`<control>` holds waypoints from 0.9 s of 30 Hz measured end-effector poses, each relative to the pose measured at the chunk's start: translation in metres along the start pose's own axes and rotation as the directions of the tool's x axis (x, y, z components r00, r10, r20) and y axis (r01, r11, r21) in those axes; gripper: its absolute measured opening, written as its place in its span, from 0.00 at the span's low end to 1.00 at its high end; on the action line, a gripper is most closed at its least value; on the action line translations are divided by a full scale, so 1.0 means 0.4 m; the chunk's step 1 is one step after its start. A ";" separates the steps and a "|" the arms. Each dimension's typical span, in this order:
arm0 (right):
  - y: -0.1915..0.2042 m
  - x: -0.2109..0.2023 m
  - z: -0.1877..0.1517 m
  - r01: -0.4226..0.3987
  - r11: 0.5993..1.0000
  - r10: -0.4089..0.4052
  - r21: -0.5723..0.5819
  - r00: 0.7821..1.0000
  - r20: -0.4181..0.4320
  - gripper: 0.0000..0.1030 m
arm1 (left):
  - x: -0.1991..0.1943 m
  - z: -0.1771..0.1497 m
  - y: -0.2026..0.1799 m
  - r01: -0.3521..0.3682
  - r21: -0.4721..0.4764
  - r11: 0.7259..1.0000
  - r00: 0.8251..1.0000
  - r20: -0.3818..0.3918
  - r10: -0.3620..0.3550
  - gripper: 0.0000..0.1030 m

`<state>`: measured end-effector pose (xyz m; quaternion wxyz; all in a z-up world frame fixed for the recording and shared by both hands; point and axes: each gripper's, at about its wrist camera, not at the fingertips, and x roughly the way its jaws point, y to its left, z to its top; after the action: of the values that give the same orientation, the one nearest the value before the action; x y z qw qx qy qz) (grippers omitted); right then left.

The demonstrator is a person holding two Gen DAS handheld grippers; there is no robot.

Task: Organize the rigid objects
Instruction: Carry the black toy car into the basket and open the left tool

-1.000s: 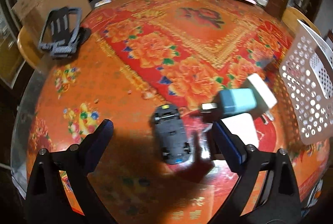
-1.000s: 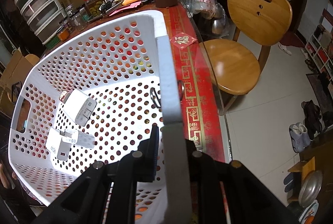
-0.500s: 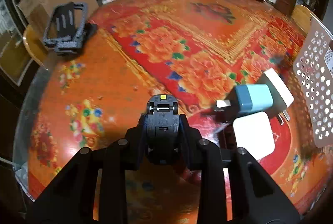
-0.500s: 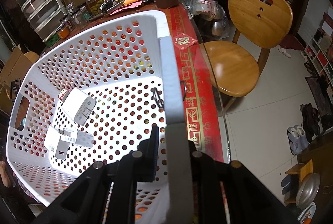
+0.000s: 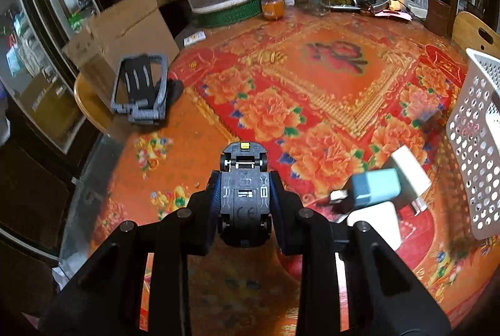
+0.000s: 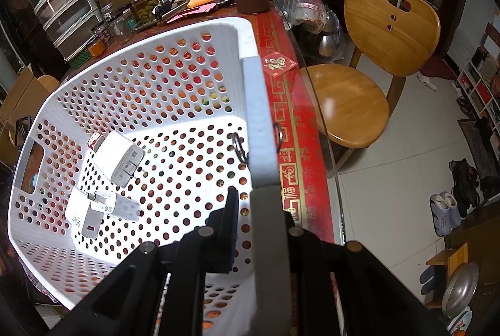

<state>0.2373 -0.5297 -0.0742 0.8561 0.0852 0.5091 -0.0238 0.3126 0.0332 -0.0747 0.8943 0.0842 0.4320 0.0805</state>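
Now my left gripper (image 5: pixel 245 195) has its jaws clamped narrow on the toy car (image 5: pixel 244 192), belly up, with the wheels and the moulded underside facing my camera and the nose pointing away toward the far side of the table (image 5: pixel 328 80). I judge the car light and stiff, a hard plastic shell that will not give under the pads, but smooth enough on its flanks to slide if I tilt it steeply; the pads sit on the 2 sides at about mid-body, between the axles, which looks like the right place to hold it. The wheels and small front clip look like the delicate bits, so I would keep pressure off them. To the right on the cloth lie the blue charger (image 5: pixel 373 190) and 2 white adapters (image 5: pixel 406 170), touching one another, just beside the white basket (image 5: pixel 475 148). My right gripper (image 6: pixel 259 226) is closed on the basket's rim, steadying it. Inside the basket, toward its left wall, rest 2 white power adapters (image 6: pixel 120 158).
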 end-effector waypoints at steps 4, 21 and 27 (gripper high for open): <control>0.000 -0.001 0.001 0.000 1.000 0.000 -0.003 1.000 0.000 0.14 | -0.066 0.053 -0.050 0.000 0.048 0.999 0.999 0.046 -0.003 0.26; -0.001 0.000 0.003 -0.001 1.000 0.001 -0.005 1.000 0.002 0.14 | -0.350 0.186 -0.598 0.115 0.434 0.894 0.978 0.108 -0.178 0.26; -0.002 0.000 0.004 -0.001 1.000 0.001 -0.006 1.000 0.001 0.14 | -0.321 0.146 -0.742 0.136 0.505 0.852 0.983 0.040 -0.181 0.26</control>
<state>0.2387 -0.5306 -0.0734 0.8568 0.0829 0.5085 -0.0220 0.3008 -0.2880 -0.0067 0.8631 0.2807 0.4046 -0.1119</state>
